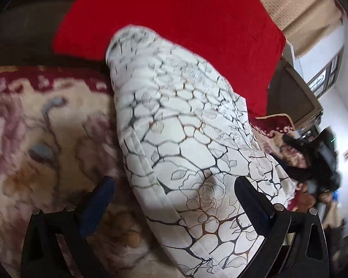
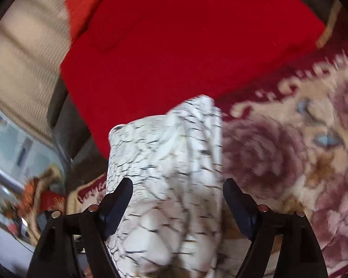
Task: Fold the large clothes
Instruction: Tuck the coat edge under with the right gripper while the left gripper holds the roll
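Both left tongs [image 1: 174, 199] and right tongs [image 2: 177, 199] gape released around the white patterned garment [image 1: 185, 127]

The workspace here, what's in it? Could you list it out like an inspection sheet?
Surface: floral blanket, cream and maroon.
Job's things: white crackle-print garment, bunched lengthwise; red cloth lying flat behind it.
Clutter: nothing seen.
Grippers: left tongs open, garment between the fingers; right tongs open, garment between them too.
Cables: nothing seen.
Surroundings: beige curtain, window; the rest is blurred.
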A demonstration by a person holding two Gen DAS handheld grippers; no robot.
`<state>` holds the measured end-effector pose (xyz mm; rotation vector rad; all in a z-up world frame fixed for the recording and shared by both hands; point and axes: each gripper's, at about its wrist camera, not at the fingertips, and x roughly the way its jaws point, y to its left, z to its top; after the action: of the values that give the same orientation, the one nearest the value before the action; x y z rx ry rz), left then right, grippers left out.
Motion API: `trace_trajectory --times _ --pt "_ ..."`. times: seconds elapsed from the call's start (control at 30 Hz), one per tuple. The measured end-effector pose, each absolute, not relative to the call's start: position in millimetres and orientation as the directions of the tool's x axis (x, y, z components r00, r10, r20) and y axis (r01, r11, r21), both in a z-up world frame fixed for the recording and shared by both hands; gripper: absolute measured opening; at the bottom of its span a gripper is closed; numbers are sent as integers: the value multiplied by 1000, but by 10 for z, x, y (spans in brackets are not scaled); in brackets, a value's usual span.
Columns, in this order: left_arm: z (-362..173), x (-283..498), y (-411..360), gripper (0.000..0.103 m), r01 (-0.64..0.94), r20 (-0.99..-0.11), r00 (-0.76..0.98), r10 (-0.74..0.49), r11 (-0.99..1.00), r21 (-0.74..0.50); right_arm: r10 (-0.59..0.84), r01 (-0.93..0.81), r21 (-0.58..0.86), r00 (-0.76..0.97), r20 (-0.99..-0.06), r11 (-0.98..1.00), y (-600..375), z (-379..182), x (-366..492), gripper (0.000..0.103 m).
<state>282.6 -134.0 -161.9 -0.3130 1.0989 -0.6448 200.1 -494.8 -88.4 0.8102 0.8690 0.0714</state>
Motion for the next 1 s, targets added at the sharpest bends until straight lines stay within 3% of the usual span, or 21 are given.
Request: trace_trajectory --times 0.2,0.3,0.53,0.63,0.77,1.0 --pt "-1802 2860 -1404 102 277 -707 206 -676 734 -620 503 313 788 632 -589 530 -5100 -1458 2030 86" --pt "-1854 2861 -1484 102 281 -706 181 -684 724 -630 537 264 837 666 -517 479 -5130 -1497 2076 95" --pt "-1850 2853 -1603 102 291 -735 205 -646 757 -585 554 201 821 650 -520 534 -4982 -1458 2253 95" --pt "-1841 2855 -1624 102 288 -746 211 -632 769 -570 625 126 844 617 -479 522 -4817 -1405 2342 94" --pt "-1823 2856 -1635 102 294 -756 217 -618 780 -553 605 91 770 564 -562 631 -4542 -1363 2471 94" --pt "-1776 2844 -1755 102 298 -783 236 -576 809 -506 583 70 728 549 -599 682 -4289 -1398 2594 92"
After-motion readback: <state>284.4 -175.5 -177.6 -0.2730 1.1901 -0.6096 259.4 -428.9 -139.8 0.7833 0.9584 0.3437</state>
